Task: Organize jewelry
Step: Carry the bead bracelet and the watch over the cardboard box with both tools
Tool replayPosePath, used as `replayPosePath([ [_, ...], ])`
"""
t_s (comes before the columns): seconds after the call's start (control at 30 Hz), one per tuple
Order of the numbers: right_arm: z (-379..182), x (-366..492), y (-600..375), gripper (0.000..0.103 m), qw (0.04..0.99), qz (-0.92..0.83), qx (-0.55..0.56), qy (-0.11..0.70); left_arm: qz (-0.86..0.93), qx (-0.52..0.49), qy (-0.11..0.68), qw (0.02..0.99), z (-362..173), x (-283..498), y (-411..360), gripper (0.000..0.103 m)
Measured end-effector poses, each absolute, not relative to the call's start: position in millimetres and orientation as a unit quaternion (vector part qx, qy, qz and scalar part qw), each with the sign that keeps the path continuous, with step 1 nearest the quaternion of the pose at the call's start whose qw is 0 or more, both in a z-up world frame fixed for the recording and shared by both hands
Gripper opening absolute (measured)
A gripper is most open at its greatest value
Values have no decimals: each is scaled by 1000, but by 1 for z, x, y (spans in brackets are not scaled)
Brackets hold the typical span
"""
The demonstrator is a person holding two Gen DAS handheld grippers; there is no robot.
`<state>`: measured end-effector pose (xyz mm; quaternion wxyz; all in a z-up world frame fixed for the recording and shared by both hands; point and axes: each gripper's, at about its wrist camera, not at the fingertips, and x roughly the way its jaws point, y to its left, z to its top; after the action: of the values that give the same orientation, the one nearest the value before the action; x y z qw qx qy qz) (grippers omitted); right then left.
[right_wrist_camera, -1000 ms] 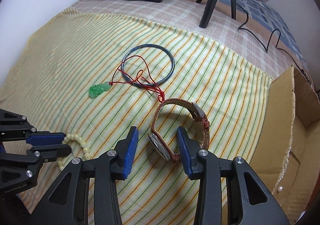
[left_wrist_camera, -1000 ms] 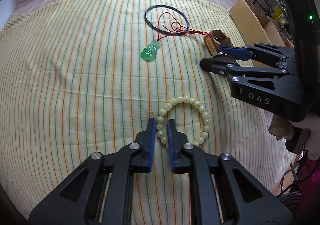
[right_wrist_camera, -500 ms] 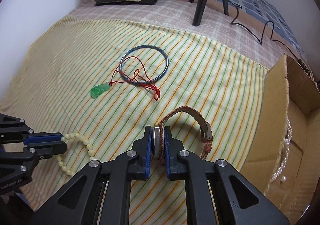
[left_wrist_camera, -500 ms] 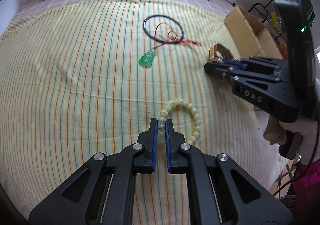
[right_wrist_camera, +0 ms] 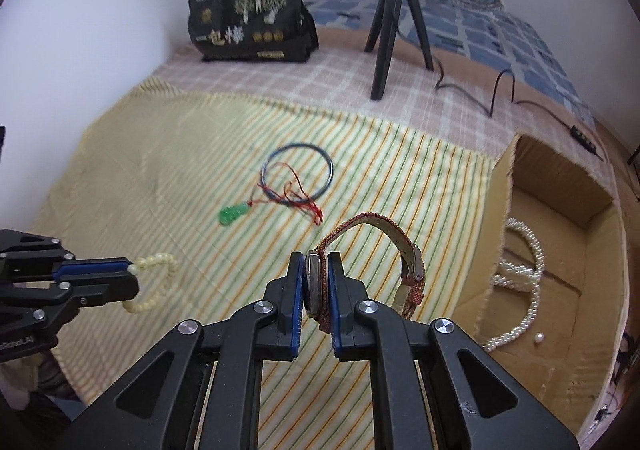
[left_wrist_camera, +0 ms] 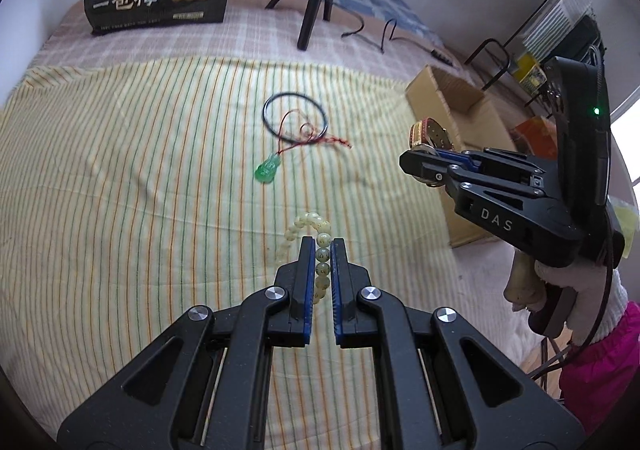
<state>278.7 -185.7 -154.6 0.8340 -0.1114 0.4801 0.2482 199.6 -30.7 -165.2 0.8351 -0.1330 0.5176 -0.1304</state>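
Pale-green bead bracelet [left_wrist_camera: 316, 246] runs lengthwise between my left gripper [left_wrist_camera: 322, 246] pads, pinched above the striped cloth [left_wrist_camera: 120, 189], while my right gripper [right_wrist_camera: 316, 274] clamps the watch [right_wrist_camera: 320, 282] case edge-on, strap arching rightward.

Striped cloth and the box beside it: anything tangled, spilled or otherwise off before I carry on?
Yes. On the striped cloth, the green pendant's red cord lies across the dark bangle, so lifting one may drag the other. In the cardboard box, one loose pearl lies apart from the pearl strand.
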Motion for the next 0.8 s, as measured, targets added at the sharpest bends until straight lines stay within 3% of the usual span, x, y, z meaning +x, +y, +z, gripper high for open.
replayPosePath([
  [0.8, -97, 268, -285, 9, 888, 178, -50, 420, -218, -145, 463, 847, -109, 202, -109, 5],
])
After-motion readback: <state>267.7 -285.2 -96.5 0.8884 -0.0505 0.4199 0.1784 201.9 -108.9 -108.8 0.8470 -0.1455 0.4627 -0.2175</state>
